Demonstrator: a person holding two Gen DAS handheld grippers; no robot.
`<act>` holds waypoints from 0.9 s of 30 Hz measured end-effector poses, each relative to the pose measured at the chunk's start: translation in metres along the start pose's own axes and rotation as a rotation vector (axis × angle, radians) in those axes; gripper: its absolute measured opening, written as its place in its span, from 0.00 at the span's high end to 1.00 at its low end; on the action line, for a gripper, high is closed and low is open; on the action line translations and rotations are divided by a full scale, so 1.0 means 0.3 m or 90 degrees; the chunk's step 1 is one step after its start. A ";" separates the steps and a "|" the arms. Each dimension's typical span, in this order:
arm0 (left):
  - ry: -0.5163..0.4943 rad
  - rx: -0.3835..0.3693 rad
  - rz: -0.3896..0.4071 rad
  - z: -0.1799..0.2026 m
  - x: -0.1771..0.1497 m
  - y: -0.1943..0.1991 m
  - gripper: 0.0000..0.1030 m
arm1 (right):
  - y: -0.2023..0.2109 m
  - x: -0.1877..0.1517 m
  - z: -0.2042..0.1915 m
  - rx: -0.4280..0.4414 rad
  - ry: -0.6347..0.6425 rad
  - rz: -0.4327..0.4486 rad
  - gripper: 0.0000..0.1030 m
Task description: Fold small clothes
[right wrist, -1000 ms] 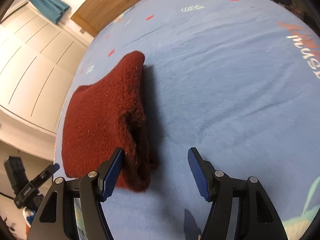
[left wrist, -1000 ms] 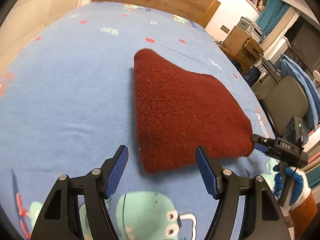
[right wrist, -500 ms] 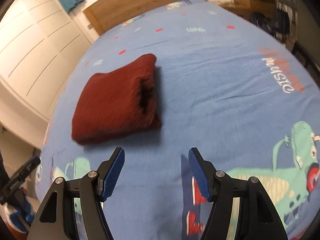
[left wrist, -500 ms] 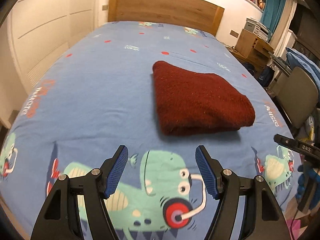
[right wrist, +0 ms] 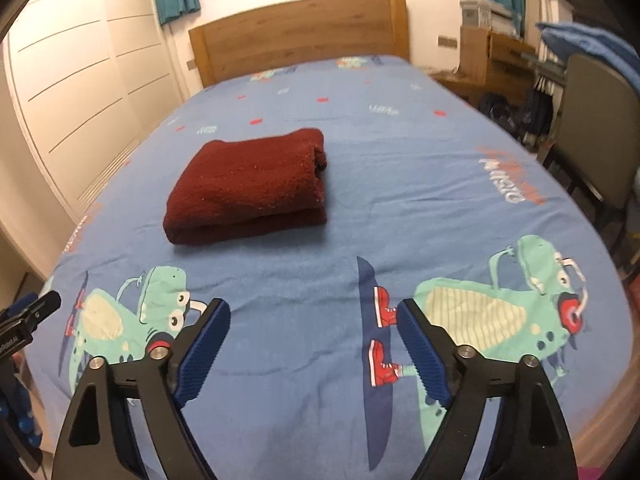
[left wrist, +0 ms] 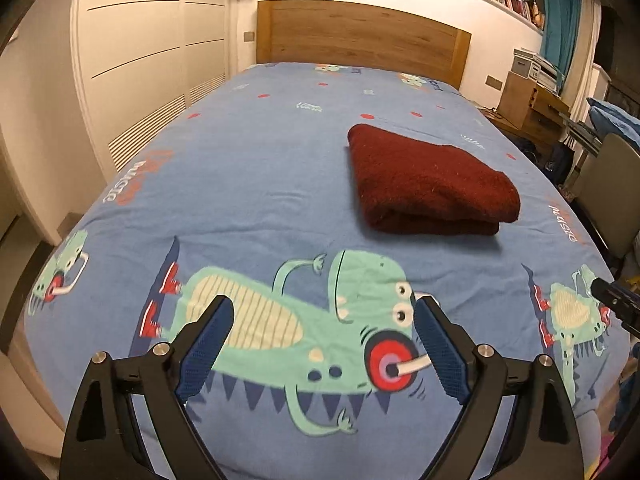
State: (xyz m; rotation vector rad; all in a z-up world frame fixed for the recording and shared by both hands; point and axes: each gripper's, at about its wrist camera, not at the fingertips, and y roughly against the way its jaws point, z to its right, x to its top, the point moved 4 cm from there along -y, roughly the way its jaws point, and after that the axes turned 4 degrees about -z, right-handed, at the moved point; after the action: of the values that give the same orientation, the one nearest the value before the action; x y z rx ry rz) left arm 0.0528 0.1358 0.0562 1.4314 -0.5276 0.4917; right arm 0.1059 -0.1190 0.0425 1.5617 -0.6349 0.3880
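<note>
Your left gripper sits at the bottom of its frame, fingers spread wide, gripping nothing, over the dinosaur print on the blue bedsheet. Your right gripper is the same: fingers apart and empty. Farther up, the dark red garment lies folded flat on the sheet, center-right in the left view, center-left in the right view. Beyond it, the wooden headboard.

A blue bedsheet printed with green dinosaurs covers the bed. A wooden headboard stands at the far edge, white wardrobe doors along the left edge, and a chair beside the right edge.
</note>
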 end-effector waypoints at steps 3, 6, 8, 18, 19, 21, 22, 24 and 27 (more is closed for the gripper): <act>0.003 0.014 0.009 -0.001 -0.034 0.009 0.14 | 0.051 -0.021 -0.009 -0.020 0.007 0.030 0.01; 0.005 0.028 0.018 -0.006 -0.067 0.025 0.14 | 0.094 -0.036 -0.014 -0.027 0.007 0.054 0.01; 0.009 0.041 0.029 -0.014 -0.075 0.036 0.14 | 0.114 -0.042 -0.012 -0.029 0.005 0.065 0.01; 0.012 0.074 0.051 -0.030 -0.105 0.057 0.14 | 0.176 -0.053 -0.009 -0.044 0.018 0.108 0.01; 0.010 0.075 0.053 -0.027 -0.105 0.062 0.14 | 0.179 -0.055 -0.009 -0.044 0.018 0.110 0.01; 0.005 0.077 0.059 -0.018 -0.104 0.068 0.14 | 0.185 -0.056 -0.004 -0.046 0.018 0.117 0.01; 0.004 0.077 0.062 -0.014 -0.103 0.072 0.14 | 0.189 -0.056 -0.001 -0.048 0.017 0.121 0.01; 0.004 0.074 0.068 -0.004 -0.099 0.079 0.14 | 0.193 -0.058 0.004 -0.054 0.020 0.128 0.01; 0.001 0.070 0.074 0.010 -0.092 0.086 0.13 | 0.197 -0.064 0.010 -0.066 0.027 0.135 0.01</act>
State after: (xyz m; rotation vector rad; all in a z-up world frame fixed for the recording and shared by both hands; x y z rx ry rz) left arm 0.0151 0.1346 0.0600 1.5101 -0.5924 0.6233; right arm 0.0547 -0.1191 0.0777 1.3880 -0.7797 0.5372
